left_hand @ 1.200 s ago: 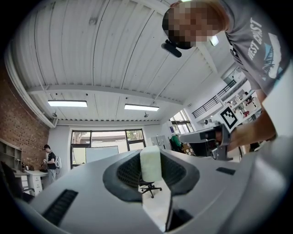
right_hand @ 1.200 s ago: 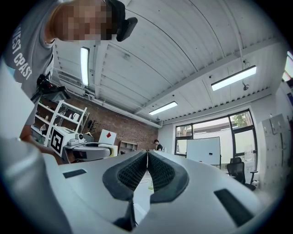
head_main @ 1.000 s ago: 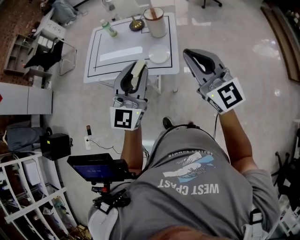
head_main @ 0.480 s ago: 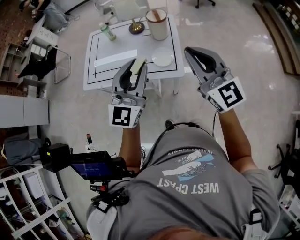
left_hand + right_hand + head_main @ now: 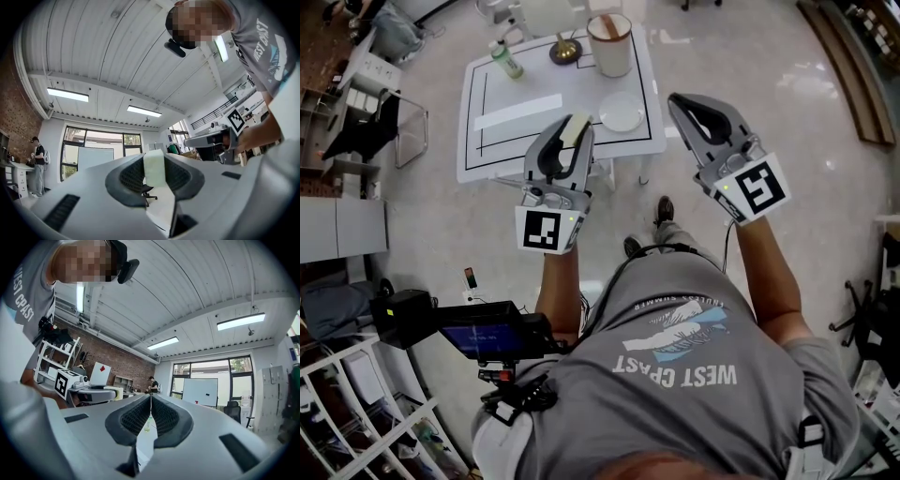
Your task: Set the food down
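Note:
A pale cream block of food sits pinched at the tip of my left gripper, which is held up in the air just short of the near edge of a white table. In the left gripper view the food stands upright between the shut jaws. My right gripper hangs level with it to the right, beyond the table's corner, its jaws closed together with nothing in them. A white plate lies on the table close to the food.
A white bucket, a dark bowl, a green bottle and a white strip are on the table. A chair stands left of it. A camera rig hangs by my waist. People stand far off.
The table has come nearer and larger in view as the person steps forward; a foot now shows below the table. Both grippers keep their pose and grip.

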`<state>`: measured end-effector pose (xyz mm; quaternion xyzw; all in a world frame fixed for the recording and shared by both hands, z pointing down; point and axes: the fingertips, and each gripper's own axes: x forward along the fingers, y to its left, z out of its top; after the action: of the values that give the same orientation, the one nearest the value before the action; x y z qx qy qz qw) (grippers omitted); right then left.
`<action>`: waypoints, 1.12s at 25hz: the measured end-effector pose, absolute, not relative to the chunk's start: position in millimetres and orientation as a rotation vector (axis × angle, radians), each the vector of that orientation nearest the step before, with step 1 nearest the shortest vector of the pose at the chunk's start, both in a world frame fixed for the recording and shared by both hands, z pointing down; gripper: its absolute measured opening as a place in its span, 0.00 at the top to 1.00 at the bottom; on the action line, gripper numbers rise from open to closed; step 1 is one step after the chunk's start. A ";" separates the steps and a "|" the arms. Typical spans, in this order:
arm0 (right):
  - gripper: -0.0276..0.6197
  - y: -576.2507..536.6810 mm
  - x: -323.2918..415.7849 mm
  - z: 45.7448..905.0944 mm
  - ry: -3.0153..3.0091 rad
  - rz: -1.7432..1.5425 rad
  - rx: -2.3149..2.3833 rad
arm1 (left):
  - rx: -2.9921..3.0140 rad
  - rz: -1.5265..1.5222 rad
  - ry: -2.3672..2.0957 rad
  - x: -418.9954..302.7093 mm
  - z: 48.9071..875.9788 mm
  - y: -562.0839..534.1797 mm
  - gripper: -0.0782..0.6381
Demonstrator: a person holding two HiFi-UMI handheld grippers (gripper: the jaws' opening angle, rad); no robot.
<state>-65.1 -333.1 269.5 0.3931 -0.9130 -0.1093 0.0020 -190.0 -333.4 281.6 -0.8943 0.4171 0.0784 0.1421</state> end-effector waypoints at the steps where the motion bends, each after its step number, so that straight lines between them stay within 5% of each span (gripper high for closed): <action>1: 0.95 -337.1 -65.0 271.7 -2.869 -0.336 1.230 | -2.584 0.220 1.207 -189.7 283.4 -336.1 0.75; 28: 0.95 -478.6 -18.4 298.3 -3.038 -0.235 1.023 | -2.518 -0.019 1.341 -122.4 315.6 -465.8 0.75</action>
<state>-18.4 -478.6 298.3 0.3180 -0.9446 -0.0731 -0.0361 -122.4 -465.8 315.6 -0.8734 0.4652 -0.0068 0.1438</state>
